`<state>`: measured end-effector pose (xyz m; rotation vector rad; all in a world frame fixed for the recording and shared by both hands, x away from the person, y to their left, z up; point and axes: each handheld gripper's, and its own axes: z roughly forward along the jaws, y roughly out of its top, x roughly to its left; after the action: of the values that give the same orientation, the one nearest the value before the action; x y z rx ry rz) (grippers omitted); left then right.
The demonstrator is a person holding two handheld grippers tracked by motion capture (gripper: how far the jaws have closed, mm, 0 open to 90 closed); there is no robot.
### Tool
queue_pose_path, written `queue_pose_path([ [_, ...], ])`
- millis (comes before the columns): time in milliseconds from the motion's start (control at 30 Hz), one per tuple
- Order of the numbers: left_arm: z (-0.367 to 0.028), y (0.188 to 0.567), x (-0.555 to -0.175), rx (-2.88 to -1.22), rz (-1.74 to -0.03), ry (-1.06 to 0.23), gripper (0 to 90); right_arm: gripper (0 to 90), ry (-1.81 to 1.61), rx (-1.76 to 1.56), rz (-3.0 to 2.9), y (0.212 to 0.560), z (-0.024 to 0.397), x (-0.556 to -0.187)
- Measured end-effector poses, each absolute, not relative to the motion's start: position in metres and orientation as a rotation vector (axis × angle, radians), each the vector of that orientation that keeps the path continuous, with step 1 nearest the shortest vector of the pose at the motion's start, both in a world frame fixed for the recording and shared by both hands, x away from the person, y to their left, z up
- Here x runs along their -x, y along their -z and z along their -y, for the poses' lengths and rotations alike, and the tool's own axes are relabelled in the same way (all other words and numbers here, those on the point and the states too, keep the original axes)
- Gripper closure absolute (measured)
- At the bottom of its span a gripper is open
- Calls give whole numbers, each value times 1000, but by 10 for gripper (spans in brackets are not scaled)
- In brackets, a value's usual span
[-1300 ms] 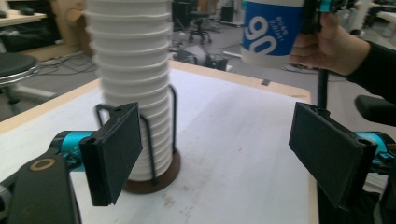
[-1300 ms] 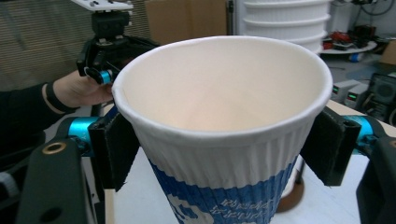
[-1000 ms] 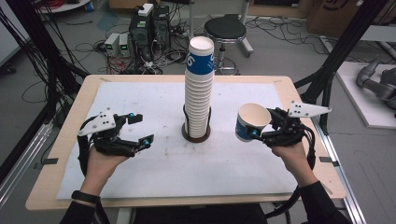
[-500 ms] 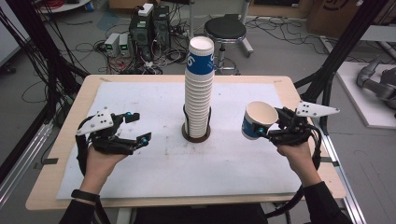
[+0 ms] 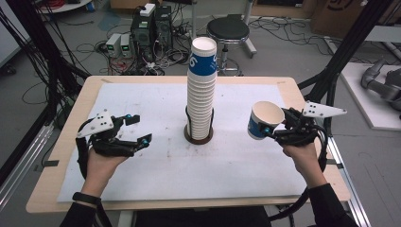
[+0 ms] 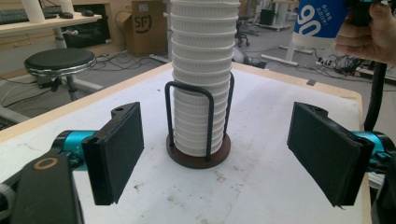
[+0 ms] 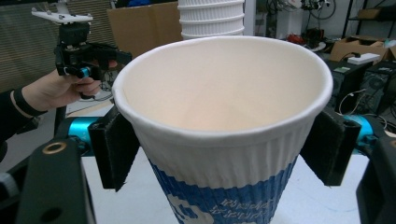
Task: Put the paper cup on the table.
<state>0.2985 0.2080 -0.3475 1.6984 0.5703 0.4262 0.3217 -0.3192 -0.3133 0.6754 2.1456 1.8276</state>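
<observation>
A tall stack of white ribbed paper cups (image 5: pixel 201 90), the top one with a blue band, stands in a black wire holder (image 5: pixel 198 137) at mid-table. My right gripper (image 5: pixel 268 126) is to the right of the stack and is shut on a single blue-and-white cup (image 5: pixel 262 118), held above the table. In the right gripper view both pads press that cup (image 7: pixel 219 116) below its rim. My left gripper (image 5: pixel 141 128) hovers left of the stack and faces it. Its jaws have just been closing a little and nothing is between its pads (image 6: pixel 119 149).
A white mat (image 5: pixel 156 179) covers the wooden table (image 5: pixel 312 184), with bare mat in front of the holder. Black frame posts (image 5: pixel 350 52) stand at the table's right and left. A round stool (image 5: pixel 228 29) and computer boxes (image 5: pixel 151 28) stand on the floor beyond the far edge.
My right gripper has carried the cup a little to the right, away from the stack, and tipped its mouth more upward. The left hand has stayed in place.
</observation>
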Motion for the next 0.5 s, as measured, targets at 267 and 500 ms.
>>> queue_pose_path([
  [267,-205,349,-297,-1714,-569,-425,193,224,-1817,-689,-2139,314,320,-324],
  [500,-207,350,-292,-1707,-569,-450,193,224,-1802,-690,-2133,316,320,-327],
])
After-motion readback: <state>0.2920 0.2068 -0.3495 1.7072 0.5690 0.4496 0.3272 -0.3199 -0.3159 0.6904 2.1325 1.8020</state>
